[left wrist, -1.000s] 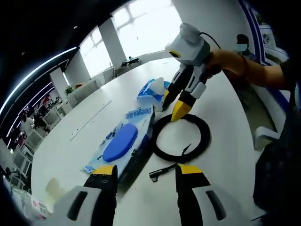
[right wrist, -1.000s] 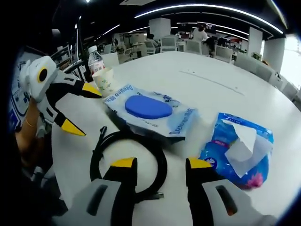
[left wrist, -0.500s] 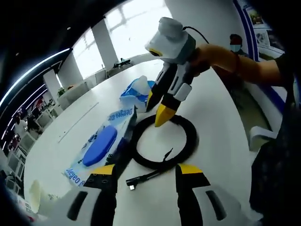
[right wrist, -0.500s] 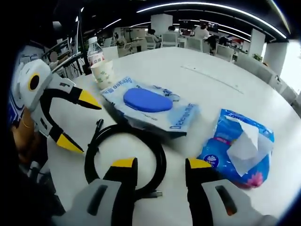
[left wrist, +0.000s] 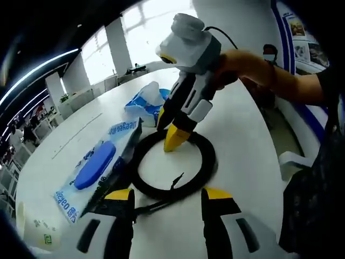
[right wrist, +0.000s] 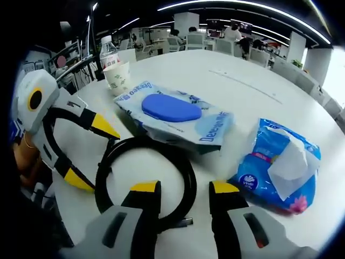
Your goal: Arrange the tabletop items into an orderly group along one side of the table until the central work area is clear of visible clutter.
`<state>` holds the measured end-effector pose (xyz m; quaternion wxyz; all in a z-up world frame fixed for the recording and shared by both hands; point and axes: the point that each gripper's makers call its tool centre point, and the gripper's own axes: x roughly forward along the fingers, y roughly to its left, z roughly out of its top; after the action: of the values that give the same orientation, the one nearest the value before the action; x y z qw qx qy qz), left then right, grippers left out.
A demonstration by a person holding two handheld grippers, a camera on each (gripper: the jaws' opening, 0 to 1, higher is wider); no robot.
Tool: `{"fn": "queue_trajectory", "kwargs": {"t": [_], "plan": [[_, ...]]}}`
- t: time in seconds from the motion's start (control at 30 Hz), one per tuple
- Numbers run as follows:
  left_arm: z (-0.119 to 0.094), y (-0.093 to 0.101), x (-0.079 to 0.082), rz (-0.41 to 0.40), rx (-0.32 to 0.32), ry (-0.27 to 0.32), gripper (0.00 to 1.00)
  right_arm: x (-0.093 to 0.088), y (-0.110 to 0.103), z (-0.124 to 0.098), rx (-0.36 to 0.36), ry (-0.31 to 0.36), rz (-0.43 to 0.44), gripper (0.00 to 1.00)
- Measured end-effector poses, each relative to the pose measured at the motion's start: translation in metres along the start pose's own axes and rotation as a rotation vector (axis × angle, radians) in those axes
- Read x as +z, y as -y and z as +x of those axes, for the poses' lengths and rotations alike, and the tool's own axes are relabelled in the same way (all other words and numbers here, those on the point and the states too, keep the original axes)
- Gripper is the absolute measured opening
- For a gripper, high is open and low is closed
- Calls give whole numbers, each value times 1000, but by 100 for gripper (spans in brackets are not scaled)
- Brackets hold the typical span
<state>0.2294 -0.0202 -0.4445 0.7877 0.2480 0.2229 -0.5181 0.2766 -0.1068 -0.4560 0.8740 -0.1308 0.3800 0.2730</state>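
You have both grippers closing in on a black coiled cable [right wrist: 145,172] lying in a loose ring on the white round tabletop [right wrist: 248,86].

In the right gripper view, your right gripper [right wrist: 182,191] has its yellow-tipped fingers [right wrist: 144,189] spread apart, straddling the near arc of the coil without touching it. Your left gripper [right wrist: 94,154] enters from the left, fingers also spread, one above and one below the coil's far side. In the left gripper view, your left gripper [left wrist: 168,194] is released too, with the cable's loose plug end lying between its fingers.

Just beside the coil, touching or slightly overlapping it, lies a flat pale blue wet-wipe pack with a dark blue oval lid [right wrist: 178,116]. A crumpled blue tissue packet with white tissue poking out [right wrist: 283,167] sits near it. A paper cup [right wrist: 117,78] and a clear water bottle [right wrist: 108,54] stand at the far edge.

The risks, as a judgement: gripping only one strand may let the ring uncoil and sprawl. Dragging it could snag and shove the wipe pack. The two grippers are close enough to collide.
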Motion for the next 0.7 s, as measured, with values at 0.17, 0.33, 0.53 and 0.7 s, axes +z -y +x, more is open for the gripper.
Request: {"fn": "queue_trajectory", "kwargs": {"t": [0.17, 0.33, 0.53, 0.7], "plan": [[7, -2, 3, -57, -8, 16, 50, -3, -1, -1, -8, -5, 12, 30], [9, 0, 1, -135, -38, 31, 50, -1, -1, -1, -23, 1, 17, 18], [8, 2, 1, -130, -35, 40, 50, -3, 1, -4, -52, 10, 31, 7], [7, 3, 0, -134, -35, 38, 50, -5, -3, -7, -66, 4, 28, 6]]}}
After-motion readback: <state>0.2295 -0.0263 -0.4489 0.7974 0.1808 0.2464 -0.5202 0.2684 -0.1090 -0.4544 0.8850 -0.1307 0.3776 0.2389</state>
